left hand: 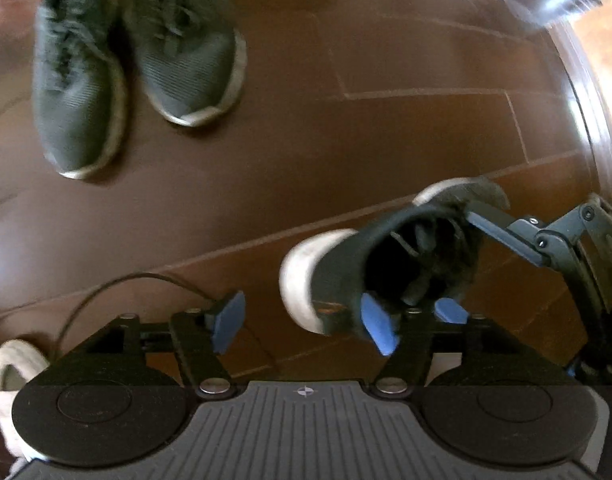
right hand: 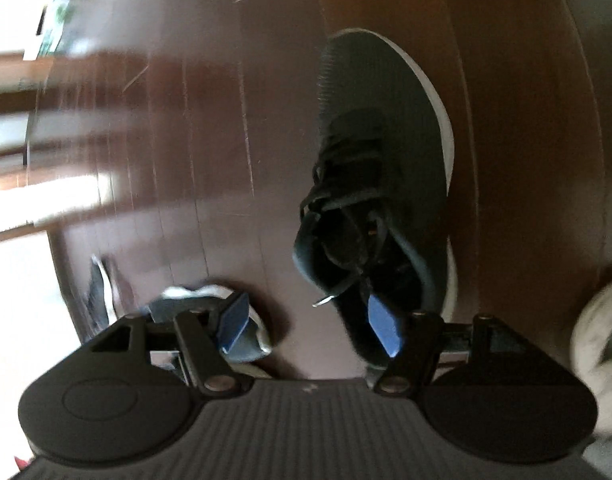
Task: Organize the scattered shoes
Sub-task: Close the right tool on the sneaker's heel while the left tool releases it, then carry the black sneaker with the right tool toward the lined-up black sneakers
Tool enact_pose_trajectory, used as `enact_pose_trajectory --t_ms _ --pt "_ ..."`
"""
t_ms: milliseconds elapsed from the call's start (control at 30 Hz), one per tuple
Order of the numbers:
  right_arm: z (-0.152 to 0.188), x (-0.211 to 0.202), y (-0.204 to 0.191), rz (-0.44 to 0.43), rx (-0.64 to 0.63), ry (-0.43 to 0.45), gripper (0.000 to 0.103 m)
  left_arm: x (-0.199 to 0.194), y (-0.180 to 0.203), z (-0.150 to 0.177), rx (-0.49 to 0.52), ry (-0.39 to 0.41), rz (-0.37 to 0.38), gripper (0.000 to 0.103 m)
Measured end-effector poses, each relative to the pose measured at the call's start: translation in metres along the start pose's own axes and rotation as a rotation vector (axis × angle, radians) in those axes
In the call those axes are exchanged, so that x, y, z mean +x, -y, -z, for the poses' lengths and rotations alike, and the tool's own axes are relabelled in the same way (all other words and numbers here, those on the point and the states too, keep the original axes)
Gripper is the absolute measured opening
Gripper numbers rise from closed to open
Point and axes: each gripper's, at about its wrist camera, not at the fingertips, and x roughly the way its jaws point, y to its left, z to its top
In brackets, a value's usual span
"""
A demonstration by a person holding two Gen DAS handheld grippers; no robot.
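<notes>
left claw [left hand: 304, 322]: wide open, holding nothing
right claw [right hand: 311, 322]: spread apart too, dark sneaker [right hand: 385, 184] at its right finger
grey pair [left hand: 134, 60]: side by side on floor [left hand: 345, 140]

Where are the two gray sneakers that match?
In the left wrist view, the pair of gray sneakers sits side by side on the brown floor at upper left, away from the dark shoe at lower right.

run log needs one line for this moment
left gripper: jaws open, empty | right gripper: jaws open at collar of black white-soled sneaker | dark grey sneaker pair: side by side
</notes>
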Motion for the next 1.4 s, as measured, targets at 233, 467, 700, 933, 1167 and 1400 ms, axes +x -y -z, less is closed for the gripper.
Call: enact_pose_trajectory --t_ms 233,467,700,933,1167,1400 --pt "-0.003 0.014 0.025 -0.013 0.305 0.132 0.070 -0.012 -0.036 -0.023 -0.131 0.051 -0.043 0.076" --pt "-0.005 0.023 0.041 -0.028 0.440 0.235 0.070 -0.023 -0.043 -0.032 -0.170 0.065 -0.027 0.077" --pt "-0.018 0.017 0.033 0.000 0.319 0.267 0.047 -0.020 -0.050 -0.033 -0.180 0.051 -0.021 0.077" --pt "-0.037 0.003 0.019 0.053 0.109 0.241 0.028 -0.017 -0.044 -0.035 -0.165 0.047 -0.010 0.077" --pt "-0.044 -0.008 0.010 0.116 -0.082 0.227 0.023 -0.015 -0.034 -0.034 -0.125 0.041 -0.008 0.077" --pt "-0.057 -0.023 0.010 0.188 -0.297 0.188 0.022 -0.013 -0.026 -0.034 -0.058 0.027 -0.057 0.077"
